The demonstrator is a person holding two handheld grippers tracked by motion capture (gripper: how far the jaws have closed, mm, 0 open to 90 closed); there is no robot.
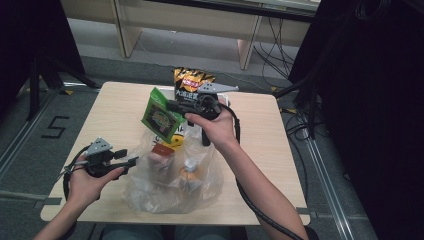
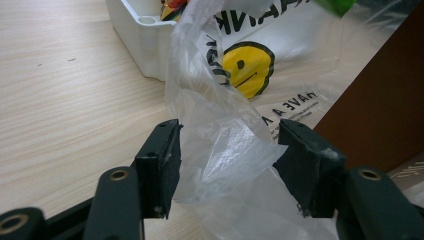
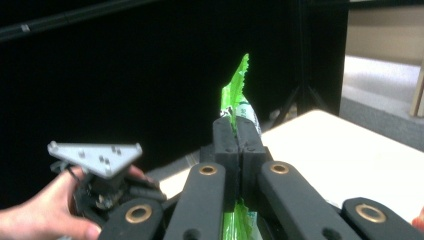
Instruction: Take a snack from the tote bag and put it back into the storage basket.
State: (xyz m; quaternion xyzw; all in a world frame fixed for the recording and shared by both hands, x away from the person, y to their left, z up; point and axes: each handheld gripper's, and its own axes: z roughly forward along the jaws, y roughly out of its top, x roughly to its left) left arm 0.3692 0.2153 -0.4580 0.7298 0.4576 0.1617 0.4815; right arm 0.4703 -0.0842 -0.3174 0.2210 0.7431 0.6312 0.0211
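- Fingers on my left gripper (image 1: pixel 131 162) stand partly apart at the left edge of the clear plastic bag (image 1: pixel 172 182); in the left gripper view a fold of that bag's film hangs between the two black pads (image 2: pixel 162 157), brushing the one on the left of that view, and I cannot tell whether it is truly pinched.
- On the film I see a yellow smiley face (image 2: pixel 248 67) with black lettering, and behind it the corner of a white box (image 2: pixel 142 42) on the tabletop (image 1: pixel 115 115).
- Inside the bag lie a few packets, too blurred to name.
- Farther right, my right gripper (image 1: pixel 172 106) has its fingers pressed flat together on the green snack packet (image 1: pixel 160 116), held tilted in the air above the bag's open mouth.
- Behind it an orange-and-black chip bag (image 1: pixel 190 80) stands at the tabletop's far edge.
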